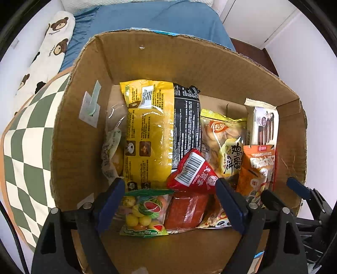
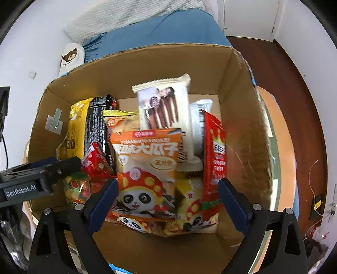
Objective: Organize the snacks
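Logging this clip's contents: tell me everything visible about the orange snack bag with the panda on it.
The orange bag is a glossy plastic pouch, sealed, with large white characters across its upper half and a cartoon panda in a red, yellow-spotted cap below. It stands tilted inside the cardboard box, leaning back on a cream wafer packet. A tall red packet stands on its right and a similar panda bag lies under its lower edge. It sits between the open fingers of the right gripper, which do not press it.

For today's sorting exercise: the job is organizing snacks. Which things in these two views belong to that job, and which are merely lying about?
Belong to the job:
cardboard box
yellow noodle packet
orange seed packet
chocolate stick packet
fruit candy bag
left hand-held gripper
right hand-held gripper

Lying about:
bear-print pillow
blue bedsheet
checkered cloth
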The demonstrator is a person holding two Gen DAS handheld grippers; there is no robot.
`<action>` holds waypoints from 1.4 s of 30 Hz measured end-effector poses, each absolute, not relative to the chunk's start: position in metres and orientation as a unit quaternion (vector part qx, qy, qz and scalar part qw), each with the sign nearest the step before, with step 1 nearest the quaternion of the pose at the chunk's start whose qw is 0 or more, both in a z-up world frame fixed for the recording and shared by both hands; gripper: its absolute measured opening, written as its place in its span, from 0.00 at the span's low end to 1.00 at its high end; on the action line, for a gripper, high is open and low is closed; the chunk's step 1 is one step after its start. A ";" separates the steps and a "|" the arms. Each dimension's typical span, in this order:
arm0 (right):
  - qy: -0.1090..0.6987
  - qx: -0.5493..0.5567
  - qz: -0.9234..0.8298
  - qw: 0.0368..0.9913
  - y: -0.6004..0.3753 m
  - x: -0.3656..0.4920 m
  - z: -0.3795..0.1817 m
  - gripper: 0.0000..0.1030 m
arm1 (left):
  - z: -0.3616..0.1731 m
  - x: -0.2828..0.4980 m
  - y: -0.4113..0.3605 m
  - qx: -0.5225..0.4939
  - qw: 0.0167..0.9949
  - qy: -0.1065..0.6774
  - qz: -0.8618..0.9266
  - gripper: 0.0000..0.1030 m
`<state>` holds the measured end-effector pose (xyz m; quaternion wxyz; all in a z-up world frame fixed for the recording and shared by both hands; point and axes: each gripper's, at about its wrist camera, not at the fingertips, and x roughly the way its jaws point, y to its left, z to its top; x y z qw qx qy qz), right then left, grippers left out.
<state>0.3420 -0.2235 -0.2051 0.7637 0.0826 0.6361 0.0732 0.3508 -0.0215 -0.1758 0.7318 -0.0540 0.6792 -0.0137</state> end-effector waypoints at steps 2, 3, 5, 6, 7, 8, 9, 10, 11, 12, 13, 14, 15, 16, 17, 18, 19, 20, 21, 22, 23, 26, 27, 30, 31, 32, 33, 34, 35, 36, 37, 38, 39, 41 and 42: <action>0.635 0.078 0.072 0.765 -0.224 0.338 -0.204 0.94 | -0.174 0.346 -0.021 -0.050 0.735 0.676 -0.012 0.85; 0.634 0.075 0.071 0.767 -0.225 0.336 -0.204 0.94 | -0.172 0.343 -0.021 -0.047 0.739 0.672 -0.009 0.85; 0.630 0.069 0.071 0.770 -0.224 0.331 -0.201 0.94 | -0.165 0.334 -0.021 -0.047 0.745 0.665 -0.009 0.85; 0.629 0.067 0.070 0.771 -0.224 0.329 -0.200 0.94 | -0.163 0.331 -0.021 -0.047 0.747 0.663 -0.009 0.85; 0.627 0.065 0.069 0.773 -0.224 0.327 -0.198 0.94 | -0.161 0.329 -0.021 -0.047 0.749 0.661 -0.007 0.85; 0.624 0.066 0.069 0.775 -0.225 0.324 -0.195 0.94 | -0.159 0.325 -0.022 -0.046 0.754 0.656 -0.007 0.85; 0.623 0.066 0.067 0.777 -0.225 0.321 -0.193 0.94 | -0.154 0.321 -0.022 -0.044 0.759 0.649 -0.005 0.85; 0.621 0.064 0.062 0.779 -0.226 0.319 -0.191 0.94 | -0.150 0.315 -0.023 -0.040 0.768 0.640 -0.002 0.85; 0.616 0.062 0.059 0.783 -0.227 0.315 -0.188 0.94 | -0.147 0.312 -0.025 -0.037 0.772 0.634 -0.001 0.85; 0.613 0.058 0.057 0.786 -0.227 0.312 -0.184 0.94 | -0.144 0.307 -0.025 -0.036 0.777 0.629 0.000 0.85; 0.609 0.054 0.054 0.790 -0.227 0.309 -0.181 0.94 | -0.140 0.301 -0.026 -0.036 0.782 0.622 0.000 0.85; 0.604 0.052 0.052 0.794 -0.228 0.305 -0.177 0.94 | -0.136 0.296 -0.027 -0.036 0.785 0.619 0.000 0.85; 0.601 0.051 0.052 0.796 -0.229 0.302 -0.173 0.94 | -0.132 0.292 -0.028 -0.036 0.788 0.615 -0.001 0.85; 0.596 0.052 0.052 0.800 -0.230 0.297 -0.168 0.94 | -0.127 0.285 -0.029 -0.037 0.792 0.610 -0.003 0.85; 0.592 0.053 0.051 0.803 -0.231 0.294 -0.164 0.94 | -0.122 0.280 -0.031 -0.036 0.795 0.605 -0.003 0.85; 0.588 0.054 0.051 0.806 -0.231 0.290 -0.159 0.94 | -0.117 0.275 -0.031 -0.036 0.799 0.601 -0.003 0.85; 0.583 0.056 0.051 0.809 -0.232 0.285 -0.154 0.94 | -0.111 0.270 -0.032 -0.036 0.803 0.595 -0.004 0.85; 0.577 0.056 0.050 0.813 -0.233 0.281 -0.149 0.95 | -0.105 0.264 -0.032 -0.036 0.806 0.590 -0.004 0.85; 0.572 0.054 0.049 0.817 -0.233 0.276 -0.144 0.95 | -0.099 0.259 -0.031 -0.039 0.810 0.585 -0.006 0.85; 0.566 0.053 0.048 0.821 -0.233 0.271 -0.138 0.95 | -0.091 0.251 -0.031 -0.042 0.815 0.578 -0.007 0.85; 0.559 0.051 0.047 0.826 -0.233 0.265 -0.132 0.95 | -0.087 0.250 -0.030 -0.042 0.817 0.575 -0.007 0.85; 0.540 0.050 0.049 0.838 -0.233 0.246 -0.112 0.95 | -0.068 0.234 -0.030 -0.041 0.830 0.556 -0.006 0.85; 0.534 0.049 0.050 0.843 -0.233 0.238 -0.105 0.95 | -0.061 0.225 -0.030 -0.040 0.836 0.547 -0.007 0.85; 0.513 0.047 0.052 0.856 -0.232 0.214 -0.082 0.95 | -0.039 0.202 -0.032 -0.029 0.851 0.524 -0.002 0.85; 0.507 0.047 0.052 0.859 -0.232 0.206 -0.075 0.96 | -0.033 0.195 -0.032 -0.024 0.855 0.518 0.001 0.85; 0.499 0.048 0.054 0.863 -0.232 0.197 -0.067 0.97 | -0.025 0.185 -0.033 -0.020 0.860 0.510 0.001 0.85; 0.493 0.050 0.056 0.867 -0.232 0.188 -0.060 0.97 | -0.020 0.177 -0.033 -0.018 0.863 0.504 0.000 0.85; 0.488 0.050 0.057 0.870 -0.232 0.179 -0.053 0.97 | -0.014 0.168 -0.033 -0.019 0.867 0.498 0.000 0.85; 0.480 0.051 0.058 0.874 -0.232 0.169 -0.045 0.97 | -0.009 0.160 -0.033 -0.020 0.870 0.493 0.000 0.85; 0.474 0.049 0.058 0.877 -0.232 0.160 -0.038 0.97 | -0.004 0.153 -0.033 -0.020 0.872 0.488 -0.001 0.85; 0.470 0.049 0.057 0.879 -0.232 0.154 -0.034 0.97 | 0.000 0.144 -0.033 -0.017 0.875 0.483 -0.001 0.85; 0.464 0.051 0.059 0.883 -0.232 0.144 -0.027 0.97 | 0.005 0.136 -0.034 -0.015 0.878 0.478 0.001 0.85; 0.458 0.053 0.060 0.885 -0.232 0.136 -0.021 0.97 | 0.009 0.128 -0.035 -0.012 0.881 0.473 0.002 0.85; 0.445 0.050 0.059 0.892 -0.232 0.119 -0.008 0.97 | 0.018 0.111 -0.036 -0.009 0.886 0.463 0.002 0.85; 0.440 0.049 0.058 0.895 -0.232 0.111 -0.002 0.98 | 0.021 0.106 -0.036 -0.008 0.888 0.460 0.003 0.85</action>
